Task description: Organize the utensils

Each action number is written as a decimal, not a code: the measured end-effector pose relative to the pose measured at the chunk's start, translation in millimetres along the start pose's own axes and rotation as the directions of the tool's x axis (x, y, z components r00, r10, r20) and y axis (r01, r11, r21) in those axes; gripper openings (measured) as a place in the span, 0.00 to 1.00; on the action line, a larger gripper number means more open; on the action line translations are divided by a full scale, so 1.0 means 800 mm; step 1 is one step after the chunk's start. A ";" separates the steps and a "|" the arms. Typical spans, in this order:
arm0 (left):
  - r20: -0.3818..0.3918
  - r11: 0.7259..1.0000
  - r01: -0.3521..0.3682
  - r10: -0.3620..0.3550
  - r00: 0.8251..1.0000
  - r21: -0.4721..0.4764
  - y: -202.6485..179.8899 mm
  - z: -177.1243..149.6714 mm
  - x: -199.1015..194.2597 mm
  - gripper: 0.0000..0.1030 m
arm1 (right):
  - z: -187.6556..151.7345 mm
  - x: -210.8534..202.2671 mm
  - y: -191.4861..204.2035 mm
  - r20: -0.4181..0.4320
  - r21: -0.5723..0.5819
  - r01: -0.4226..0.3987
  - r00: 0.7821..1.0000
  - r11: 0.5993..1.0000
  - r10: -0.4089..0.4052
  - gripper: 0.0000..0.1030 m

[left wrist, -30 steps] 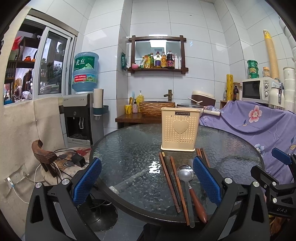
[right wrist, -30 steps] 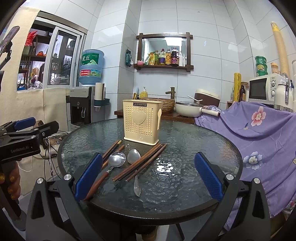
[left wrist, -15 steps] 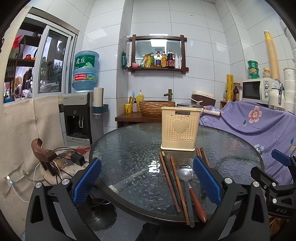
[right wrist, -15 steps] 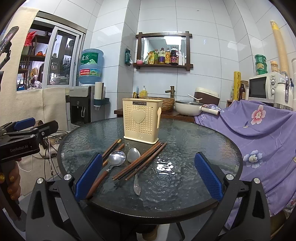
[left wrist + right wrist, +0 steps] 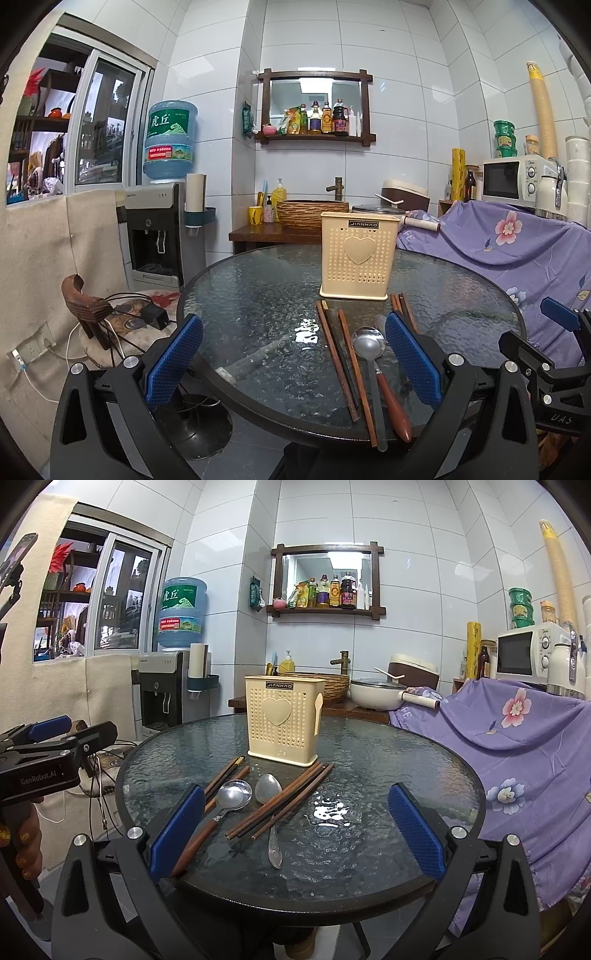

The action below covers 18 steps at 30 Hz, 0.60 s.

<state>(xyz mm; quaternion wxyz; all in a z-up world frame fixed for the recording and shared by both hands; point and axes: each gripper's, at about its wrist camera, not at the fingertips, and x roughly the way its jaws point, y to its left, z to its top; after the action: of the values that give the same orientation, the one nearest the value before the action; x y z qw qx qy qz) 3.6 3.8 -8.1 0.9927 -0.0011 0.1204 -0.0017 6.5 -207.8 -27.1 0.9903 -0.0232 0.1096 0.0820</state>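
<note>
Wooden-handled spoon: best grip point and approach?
Grip the wooden-handled spoon on its brown handle, not the shiny bowl. It lies flat on the glass table with the handle end at the near edge, so come down from above with the jaws across the handle. The open left gripper looks nearer. Chopsticks lie close on one side.

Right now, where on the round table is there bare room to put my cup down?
The right side of the glass table is bare, between the chopsticks and the purple cloth. The far left edge beside the cream basket is bare too. In front of the basket it is crowded with chopsticks and two spoons.
</note>
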 end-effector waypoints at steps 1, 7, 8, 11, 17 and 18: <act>0.000 1.000 0.000 0.000 1.000 0.000 0.000 0.000 0.000 0.94 | 0.000 0.000 0.000 0.001 -0.001 0.001 1.000 1.000 -0.001 0.95; -0.005 1.000 0.002 -0.002 1.000 -0.001 -0.001 0.000 0.000 0.94 | -0.001 -0.001 0.001 -0.004 0.001 -0.001 1.000 1.000 0.001 0.95; -0.006 1.000 0.002 -0.002 1.000 -0.002 -0.001 -0.001 0.000 0.94 | -0.001 0.000 0.000 -0.005 0.001 -0.001 1.000 1.000 0.001 0.95; -0.004 1.000 0.003 -0.003 1.000 0.000 -0.001 -0.001 -0.001 0.94 | -0.001 0.000 0.000 -0.003 0.003 -0.001 1.000 1.000 0.001 0.95; -0.003 1.000 0.004 -0.004 1.000 -0.001 -0.001 0.000 -0.001 0.94 | 0.000 0.002 0.000 -0.007 0.004 -0.004 1.000 1.000 0.004 0.95; -0.003 1.000 0.003 -0.003 1.000 -0.001 0.000 0.000 0.000 0.94 | -0.001 0.002 0.000 -0.007 0.003 -0.005 1.000 1.000 0.005 0.95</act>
<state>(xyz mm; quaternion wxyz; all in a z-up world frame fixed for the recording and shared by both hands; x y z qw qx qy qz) 3.5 3.5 -8.1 0.9925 -0.0018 0.1221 -0.0031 8.2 -207.6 -28.1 0.9898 -0.0217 0.1132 0.0842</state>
